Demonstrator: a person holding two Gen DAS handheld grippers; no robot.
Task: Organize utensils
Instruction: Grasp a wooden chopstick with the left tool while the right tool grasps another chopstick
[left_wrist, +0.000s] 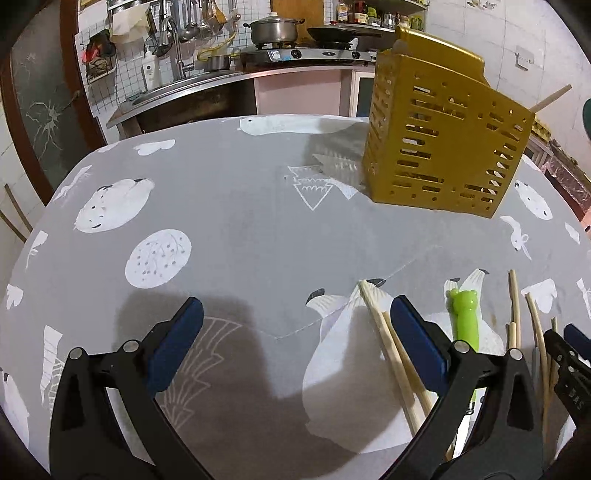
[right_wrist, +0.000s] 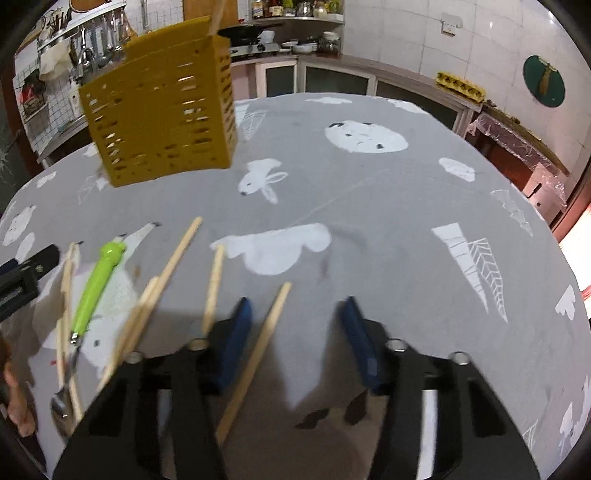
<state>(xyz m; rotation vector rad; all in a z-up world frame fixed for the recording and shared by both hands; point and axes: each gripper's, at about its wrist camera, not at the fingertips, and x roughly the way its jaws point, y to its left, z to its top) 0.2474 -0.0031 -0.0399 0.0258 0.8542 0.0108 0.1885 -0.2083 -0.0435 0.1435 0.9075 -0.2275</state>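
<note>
Meanwhile the left tool (left_wrist: 295, 325) gapes wide over bare surface (left_wrist: 240, 221), the right tool (right_wrist: 295, 325) stands narrower astride one chopstick (right_wrist: 258, 354), unpressed, and the yellow holder (right_wrist: 159, 107) stands far left, well apart.

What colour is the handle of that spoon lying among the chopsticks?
Bright green, with a little bear-shaped end. The spoon handle shows best in the right wrist view.

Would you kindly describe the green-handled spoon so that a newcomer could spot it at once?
Start at the yellow slotted utensil holder standing on the grey patterned tablecloth. Nearer the camera lies a scatter of pale wooden chopsticks. Among them, the spoon alone has a bright green handle topped with a small bear head.
</note>
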